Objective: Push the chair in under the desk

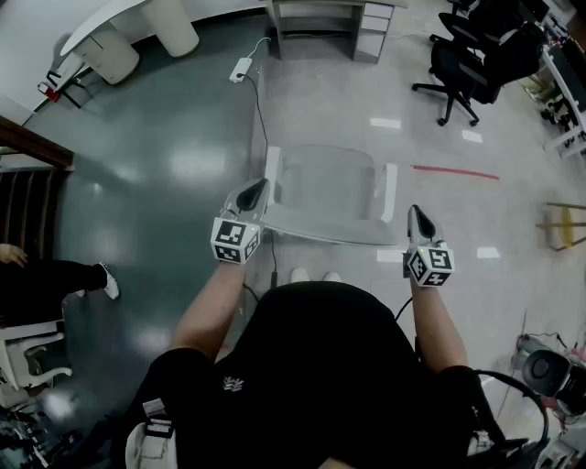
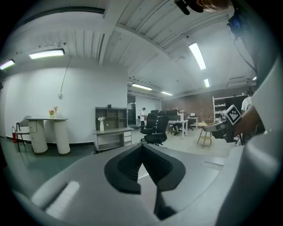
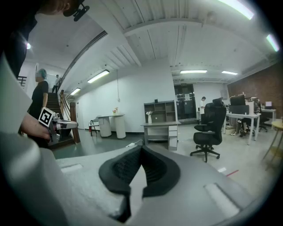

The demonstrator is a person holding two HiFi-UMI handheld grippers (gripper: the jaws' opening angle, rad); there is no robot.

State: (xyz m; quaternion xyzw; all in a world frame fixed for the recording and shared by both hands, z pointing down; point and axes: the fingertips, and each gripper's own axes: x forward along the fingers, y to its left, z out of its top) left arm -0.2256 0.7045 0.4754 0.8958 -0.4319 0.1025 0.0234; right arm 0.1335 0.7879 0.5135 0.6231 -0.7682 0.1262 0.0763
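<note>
A pale grey chair (image 1: pixel 330 197) with two white armrests stands right in front of me, its back toward me. The grey desk (image 1: pixel 331 26) with drawers is farther ahead, with open floor between the two; it also shows as the desk (image 2: pixel 110 134) and the desk (image 3: pixel 160 128) in the gripper views. My left gripper (image 1: pixel 257 190) is shut and empty at the chair back's left corner; whether it touches I cannot tell. My right gripper (image 1: pixel 417 216) is shut and empty just right of the chair's right side. Both point nearly level, as the left gripper (image 2: pixel 143 148) and the right gripper (image 3: pixel 141 150) show.
A power strip (image 1: pixel 241 70) and its cable lie on the floor left of the desk. Black office chairs (image 1: pixel 467 64) stand at the far right. A red tape line (image 1: pixel 455 171) marks the floor. A seated person's legs (image 1: pixel 55 275) are at the left, a wooden stool (image 1: pixel 563 224) at the right.
</note>
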